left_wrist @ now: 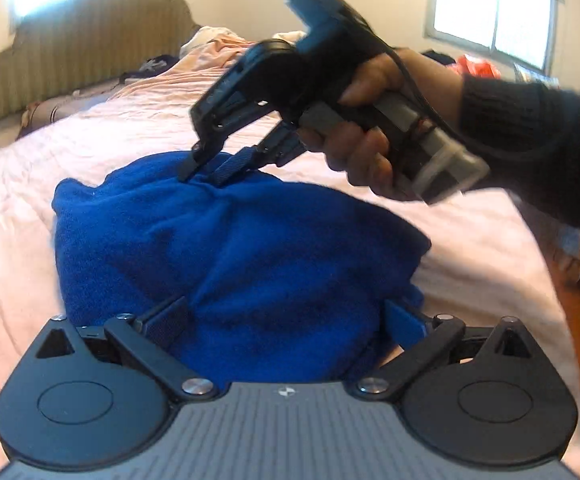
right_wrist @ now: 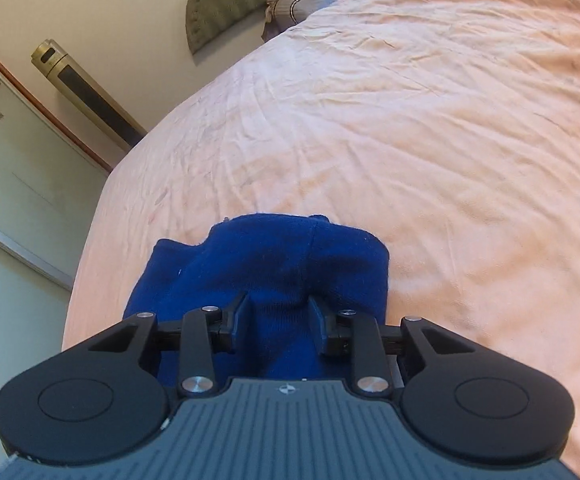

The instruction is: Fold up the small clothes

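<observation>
A blue knitted garment [left_wrist: 229, 248] lies bunched on the pink bed sheet [left_wrist: 69, 140]. My left gripper [left_wrist: 285, 320] is open wide at the garment's near edge, with cloth lying between its fingers. A hand [left_wrist: 374, 76] holds my right gripper [left_wrist: 207, 172], which comes down from the right onto the garment's far edge. There its fingers pinch a puckered fold. In the right wrist view the right gripper [right_wrist: 279, 320] has its fingers close together with the blue garment [right_wrist: 269, 256] bulging between them.
The bed sheet [right_wrist: 410, 120] stretches far ahead and to the right, and its left edge drops toward the wall. A padded headboard [left_wrist: 69, 52] and a pile of pale bedding [left_wrist: 217, 44] are at the far end. A gold tower unit [right_wrist: 85, 96] stands by the wall. A dark sleeve [left_wrist: 530, 120] crosses from the right.
</observation>
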